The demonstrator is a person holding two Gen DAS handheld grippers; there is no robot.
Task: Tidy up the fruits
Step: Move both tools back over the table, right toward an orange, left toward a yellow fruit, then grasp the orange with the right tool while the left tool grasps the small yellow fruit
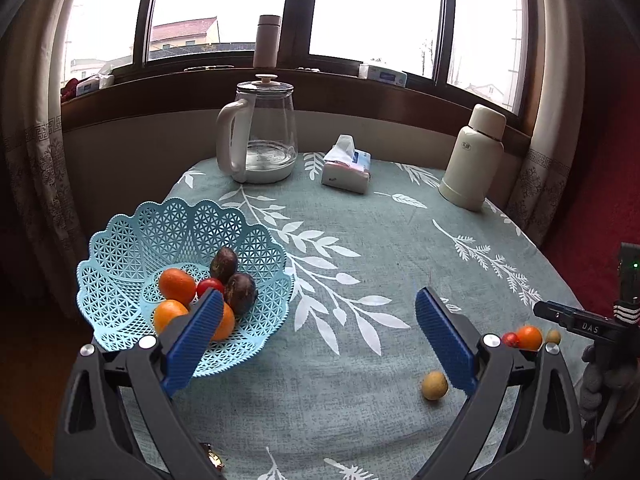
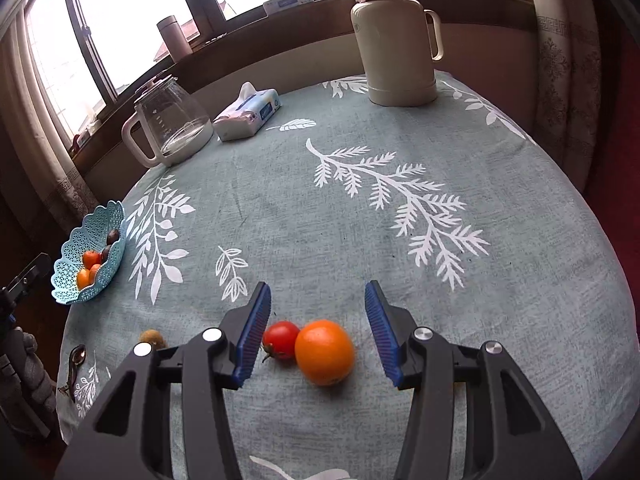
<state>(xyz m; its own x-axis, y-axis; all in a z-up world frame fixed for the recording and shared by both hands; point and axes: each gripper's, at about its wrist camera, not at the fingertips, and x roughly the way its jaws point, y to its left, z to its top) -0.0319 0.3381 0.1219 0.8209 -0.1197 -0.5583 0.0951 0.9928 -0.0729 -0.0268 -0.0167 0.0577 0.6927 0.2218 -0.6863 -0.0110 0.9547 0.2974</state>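
Right gripper (image 2: pixel 316 324): jaws spread wide, nothing held. We see the orange (image 2: pixel 325 351) and the cherry tomato (image 2: pixel 281 340) lying between them on the worktop (image 2: pixel 360 208), the two fruits touching. Left gripper (image 1: pixel 320 320): jaws also released and empty, hanging near the blue basket (image 1: pixel 120 264), its left pad overlapping the basket's front rim in view.

Risks, as we judge them:
- Closing now would catch both fruits. The left pad meets the tomato first and may squash it against the orange, or squirt one fruit out sideways.
- The orange is round on smooth cloth; an off-centre squeeze could roll it toward the near edge of the worktop.
- A small yellow-brown fruit (image 2: pixel 152 337) lies just left of the right gripper. A sideways sweep could knock it along.
- The basket already holds three oranges, two dark fruits and a tomato, piled toward its front. A fruit dropped from height may bounce out or tip the light basket.
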